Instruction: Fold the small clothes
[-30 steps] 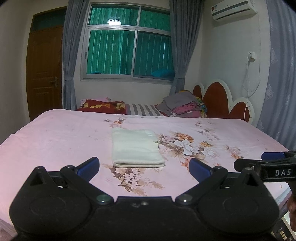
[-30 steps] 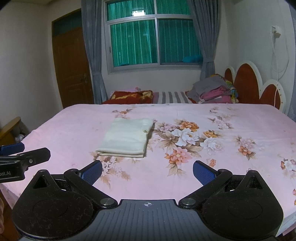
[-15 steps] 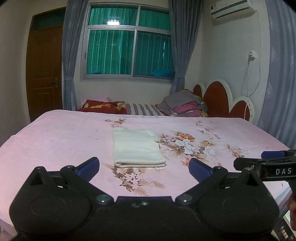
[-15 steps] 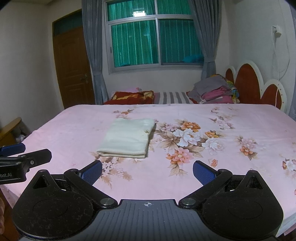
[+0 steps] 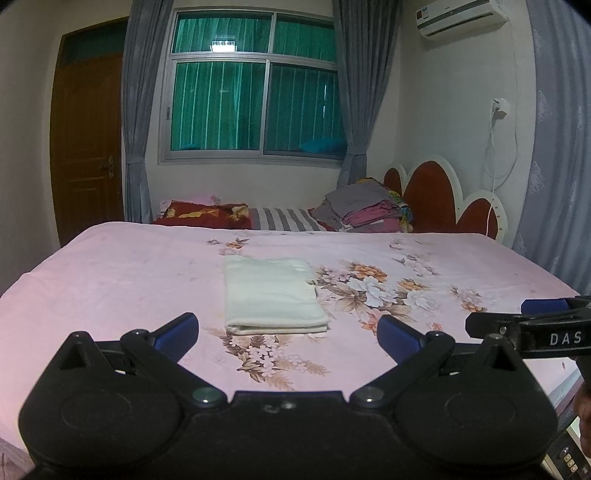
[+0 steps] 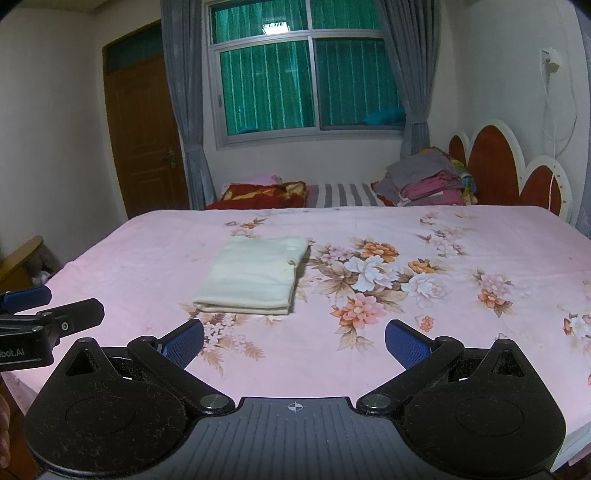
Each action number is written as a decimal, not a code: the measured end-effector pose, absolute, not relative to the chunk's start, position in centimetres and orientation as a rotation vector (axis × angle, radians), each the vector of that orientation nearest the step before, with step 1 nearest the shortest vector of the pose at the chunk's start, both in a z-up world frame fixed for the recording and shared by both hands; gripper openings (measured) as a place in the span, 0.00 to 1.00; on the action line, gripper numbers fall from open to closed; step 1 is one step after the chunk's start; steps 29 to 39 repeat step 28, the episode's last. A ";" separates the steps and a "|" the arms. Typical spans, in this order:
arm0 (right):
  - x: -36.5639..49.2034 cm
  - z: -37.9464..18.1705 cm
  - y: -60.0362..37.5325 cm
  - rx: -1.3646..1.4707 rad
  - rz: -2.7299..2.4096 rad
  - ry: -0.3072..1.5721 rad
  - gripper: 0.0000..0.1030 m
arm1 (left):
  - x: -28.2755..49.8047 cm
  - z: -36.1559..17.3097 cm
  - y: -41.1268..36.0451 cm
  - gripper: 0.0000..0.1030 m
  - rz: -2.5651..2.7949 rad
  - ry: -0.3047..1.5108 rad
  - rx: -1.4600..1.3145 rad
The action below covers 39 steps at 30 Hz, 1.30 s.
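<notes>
Readable text, two items only.

1. Left wrist view, at 3 o'clock: white capitals "DAS" on the black body of the right gripper (image 5: 517, 317); the frame edge cuts the word off.

2. Right wrist view, at 9 o'clock: white "bot.AI" on the black body of the left gripper (image 6: 40, 310), start of the word cut off.

Air conditioner (image 5: 460, 16), 1 o'clock in the left wrist view: small badge, possibly a brand mark, too small to read.
</notes>
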State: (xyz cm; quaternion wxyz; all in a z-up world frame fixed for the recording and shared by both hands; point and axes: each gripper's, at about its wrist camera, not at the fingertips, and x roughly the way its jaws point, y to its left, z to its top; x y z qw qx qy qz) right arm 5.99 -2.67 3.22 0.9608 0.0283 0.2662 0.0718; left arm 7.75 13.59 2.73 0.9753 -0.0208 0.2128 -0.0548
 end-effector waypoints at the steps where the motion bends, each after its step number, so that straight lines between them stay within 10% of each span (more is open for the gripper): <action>1: 6.0 3.2 -2.7 0.058 0.145 0.538 1.00 | 7.7 2.7 13.6 0.99 -0.110 0.428 -0.043; 39: 5.6 3.7 -3.0 0.057 0.152 0.530 1.00 | 7.7 3.2 14.2 0.99 -0.087 0.417 -0.039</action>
